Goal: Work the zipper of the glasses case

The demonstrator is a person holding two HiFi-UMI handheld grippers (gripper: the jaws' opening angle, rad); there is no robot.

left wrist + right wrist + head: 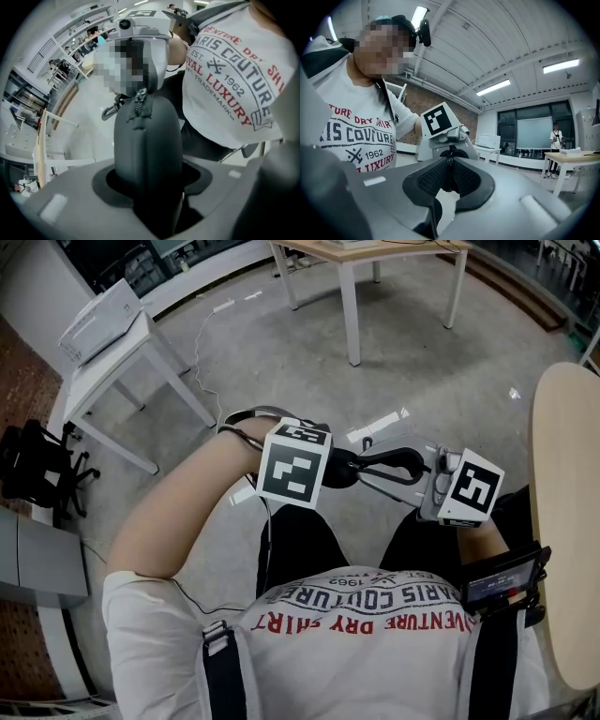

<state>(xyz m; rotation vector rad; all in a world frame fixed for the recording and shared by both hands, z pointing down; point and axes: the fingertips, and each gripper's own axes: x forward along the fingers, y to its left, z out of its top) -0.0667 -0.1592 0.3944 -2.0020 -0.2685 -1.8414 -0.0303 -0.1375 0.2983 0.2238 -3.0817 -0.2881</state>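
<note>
Two tongs are seen, both occupied. The left tongs point(147, 185) are clamped on the dark glasses case point(147, 136), which is gripped across its lower body. The case stands up out of the pads, with the zipper point(140, 112) running over its upper end. The right tongs point(450, 164) are drawn nearly together. The small zipper pull point(450, 161) is caught between the textured pad tips, and the pads appear to touch it. A metal carabiner clip point(110, 111) is seen hanging just beside the zipper end of the case.

In the right gripper view, the left marker cube point(437, 121) is seen right behind the pull, so the two tongs are faced toward each other. In the head view the case is held in the air between the left marker cube point(293, 465) and the right marker cube point(473, 486), above the person's lap. It is not rested on any tabletop.

A white T-shirt point(366, 615) with red and dark print is worn, with black straps point(225, 676) over it. A small screen device point(502, 577) is seen close to the right forearm.

Grey floor point(281, 352) is seen below, with a thin cable point(200, 352) trailed across it. A light wooden tabletop point(567, 521) is seen at the right edge. A white table point(112, 367) carrying a white box point(101, 320) is placed at upper left, well apart from the tongs. A black office chair point(37, 470) is seen at far left, and another table point(352, 296) at the top.
</note>
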